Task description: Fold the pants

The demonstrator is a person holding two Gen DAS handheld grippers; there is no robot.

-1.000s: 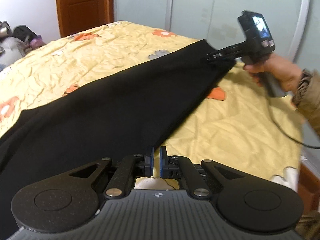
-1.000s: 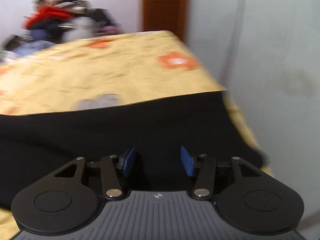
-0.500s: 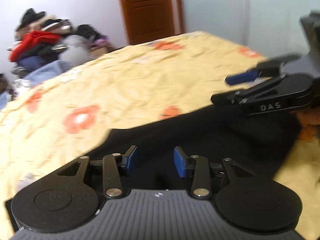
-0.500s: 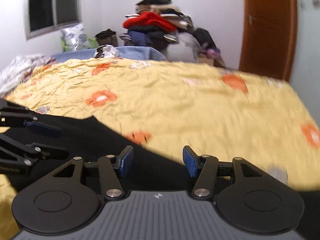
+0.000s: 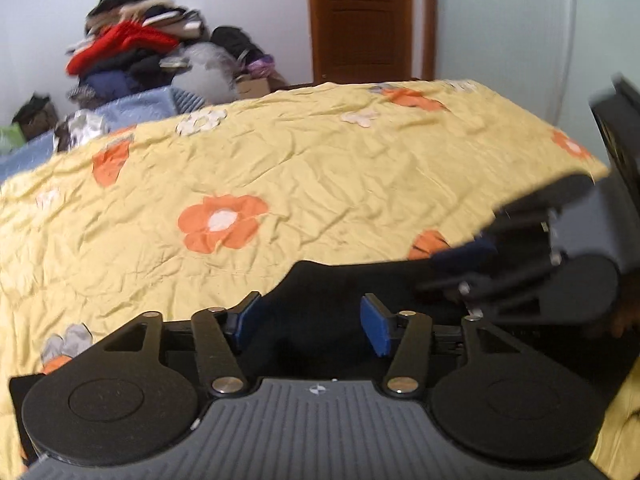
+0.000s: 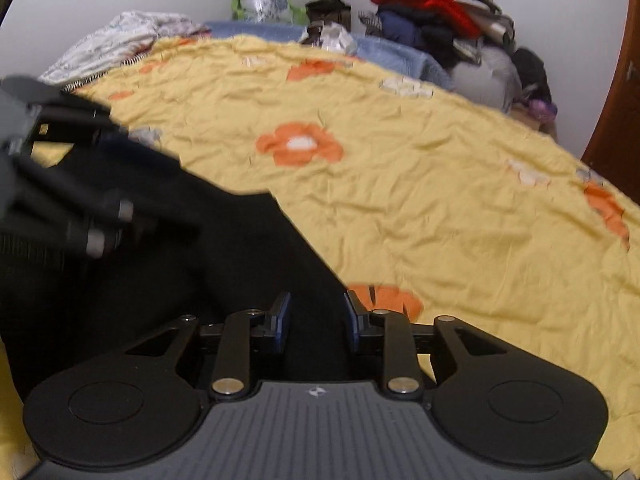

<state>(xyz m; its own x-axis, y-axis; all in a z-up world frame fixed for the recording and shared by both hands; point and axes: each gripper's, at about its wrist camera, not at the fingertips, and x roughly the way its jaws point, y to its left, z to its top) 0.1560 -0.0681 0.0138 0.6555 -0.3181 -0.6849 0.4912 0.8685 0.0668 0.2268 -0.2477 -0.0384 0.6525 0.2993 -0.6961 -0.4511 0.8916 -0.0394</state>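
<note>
The black pants (image 5: 340, 292) lie on the yellow flowered bedspread (image 5: 280, 168), close under both grippers. My left gripper (image 5: 310, 326) is open just above the dark cloth, with nothing between its blue pads. The right gripper shows blurred at the right of the left wrist view (image 5: 532, 264). In the right wrist view my right gripper (image 6: 316, 320) is open over the pants (image 6: 180, 272), near their edge. The left gripper shows blurred at the left of that view (image 6: 72, 184).
A heap of clothes (image 5: 140, 52) is piled beyond the far end of the bed, with a blue blanket (image 6: 392, 56) below it. A brown wooden door (image 5: 360, 20) stands in the back wall. A patterned quilt (image 6: 120, 40) lies at the bed's far left.
My left gripper was shut on the pants a second ago and has opened. Both grippers have swung round toward the bed's far side. The right jaws have narrowed a little.
</note>
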